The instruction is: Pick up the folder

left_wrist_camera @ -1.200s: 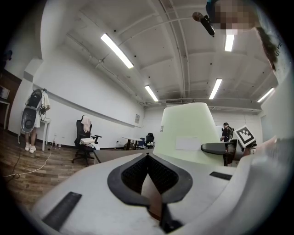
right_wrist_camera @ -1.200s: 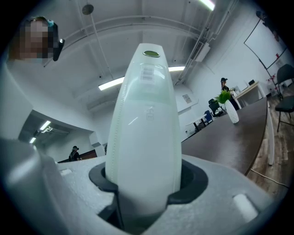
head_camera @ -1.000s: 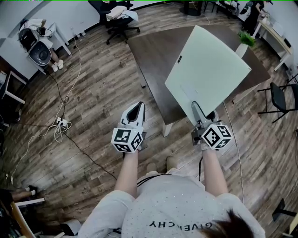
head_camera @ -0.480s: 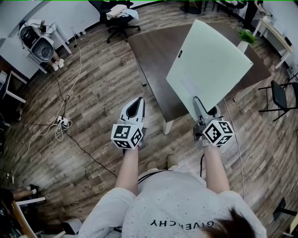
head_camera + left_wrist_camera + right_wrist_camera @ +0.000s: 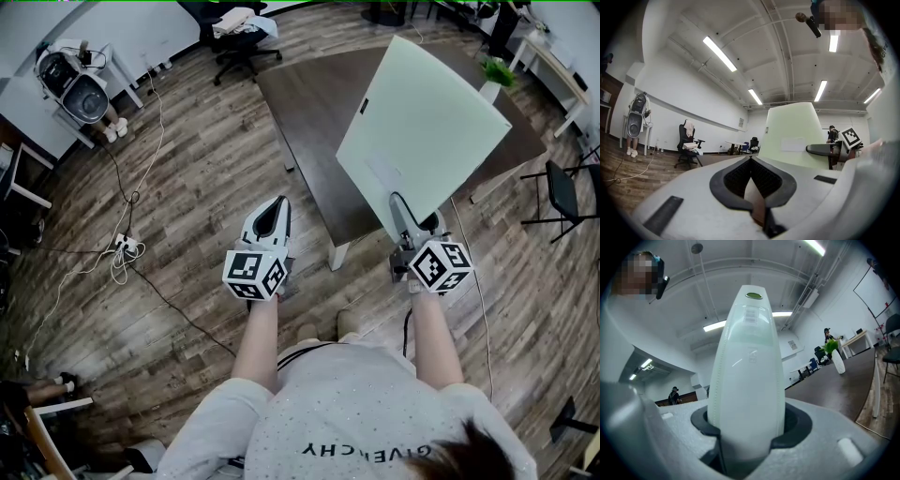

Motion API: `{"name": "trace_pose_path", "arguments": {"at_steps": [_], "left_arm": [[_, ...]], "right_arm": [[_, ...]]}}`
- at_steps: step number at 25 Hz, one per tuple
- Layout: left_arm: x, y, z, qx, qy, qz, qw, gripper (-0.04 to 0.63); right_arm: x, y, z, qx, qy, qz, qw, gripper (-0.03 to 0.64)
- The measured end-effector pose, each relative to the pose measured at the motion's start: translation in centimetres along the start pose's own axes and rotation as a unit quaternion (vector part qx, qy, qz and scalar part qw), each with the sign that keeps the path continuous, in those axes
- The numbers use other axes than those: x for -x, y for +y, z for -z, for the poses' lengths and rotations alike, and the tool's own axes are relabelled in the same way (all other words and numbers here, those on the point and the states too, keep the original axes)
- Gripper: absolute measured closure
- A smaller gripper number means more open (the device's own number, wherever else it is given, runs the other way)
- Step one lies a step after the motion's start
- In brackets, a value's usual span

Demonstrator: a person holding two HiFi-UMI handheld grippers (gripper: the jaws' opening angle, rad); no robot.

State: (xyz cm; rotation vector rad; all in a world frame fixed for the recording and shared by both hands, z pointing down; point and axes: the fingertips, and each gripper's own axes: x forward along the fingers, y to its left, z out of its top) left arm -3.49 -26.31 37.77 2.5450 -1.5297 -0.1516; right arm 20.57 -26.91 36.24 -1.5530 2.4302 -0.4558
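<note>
Wood-plank floor point(image 5: 187, 187) all round, seen from above. Closest in: grey shirt point(image 5: 347, 412) and two bare forearms point(image 5: 258, 347) reaching fwd, each ending in a marker cube point(image 5: 255, 275). On the left, left gripper point(image 5: 278, 210) held level over bare floor, jaws together at the tips, nothing btwn them. Well left of it, white cable and power strip point(image 5: 122, 253) on the boards. On the right, right gripper point(image 5: 403, 214) also level, jaws fairly wide and clamped on the near bottom corner of the folder point(image 5: 427, 122), across its thickness. Folder's narrow edge toward that gripper's camera, filling the gap btwn the pads. Pale green folder up on end, long axis running from the grip upward and leaning away from the person, broad face turned toward the left gripper's side. Small dark tag point(image 5: 362, 106) near the face's far left edge, paler rectangular label point(image 5: 382, 169) lower down. Behind and below, dark brown table point(image 5: 309, 103); contact btwn folder's lower edge and tabletop: can't tell. By the table's far right corner, potted plant point(image 5: 489, 89) in a white vase. Farthest back, black office chair point(image 5: 239, 42) w/ clothes piled on it.
</note>
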Motion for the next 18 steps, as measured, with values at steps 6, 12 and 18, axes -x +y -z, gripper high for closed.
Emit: {"name": "trace_pose_path", "arguments": {"at_steps": [6, 12, 18], "left_arm": [[-0.2, 0.1, 0.3, 0.001, 0.004, 0.002, 1.0, 0.597], [-0.4, 0.5, 0.7, 0.002, 0.01, 0.004, 0.9999, 0.597], [-1.4, 1.1, 1.0, 0.004, 0.015, 0.003, 0.9999, 0.597]], "right_arm": [[-0.2, -0.4, 0.2, -0.002, 0.003, 0.003, 1.0, 0.364], [-0.6, -0.6, 0.8, -0.008, 0.007, 0.006, 1.0, 0.362], [-1.5, -1.2, 1.1, -0.009, 0.013, 0.007, 1.0, 0.362]]}}
